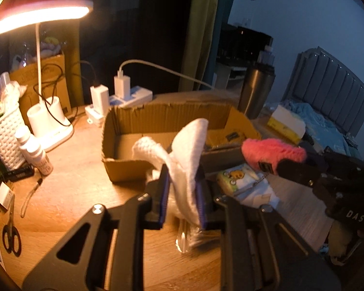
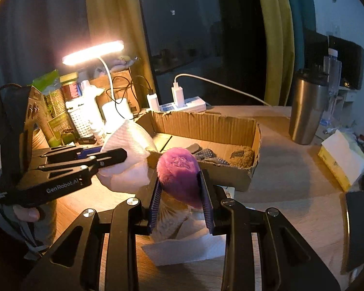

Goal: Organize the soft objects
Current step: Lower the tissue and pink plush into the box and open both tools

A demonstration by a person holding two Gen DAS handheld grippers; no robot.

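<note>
My left gripper (image 1: 182, 184) is shut on a white waffle cloth (image 1: 189, 150) and holds it up just in front of the open cardboard box (image 1: 123, 131). The cloth also shows in the right wrist view (image 2: 126, 140), beside the box (image 2: 230, 126). My right gripper (image 2: 180, 191) is shut on a pink fluffy pom-pom (image 2: 179, 172), held above the desk near the box's front wall. In the left wrist view the pom-pom (image 1: 271, 152) sits at the right. Dark soft items (image 2: 206, 155) and a tan fuzzy one (image 2: 242, 156) lie in the box.
A lit desk lamp (image 1: 41, 17), white basket (image 1: 4, 138), small bottles (image 1: 36, 152), scissors (image 1: 11, 235) and power strip (image 1: 131, 97) crowd the left and back. A steel tumbler (image 2: 305, 111) and tissue box (image 2: 339, 160) stand right. A printed packet (image 1: 245, 181) and paper towel (image 2: 186, 247) lie on the desk.
</note>
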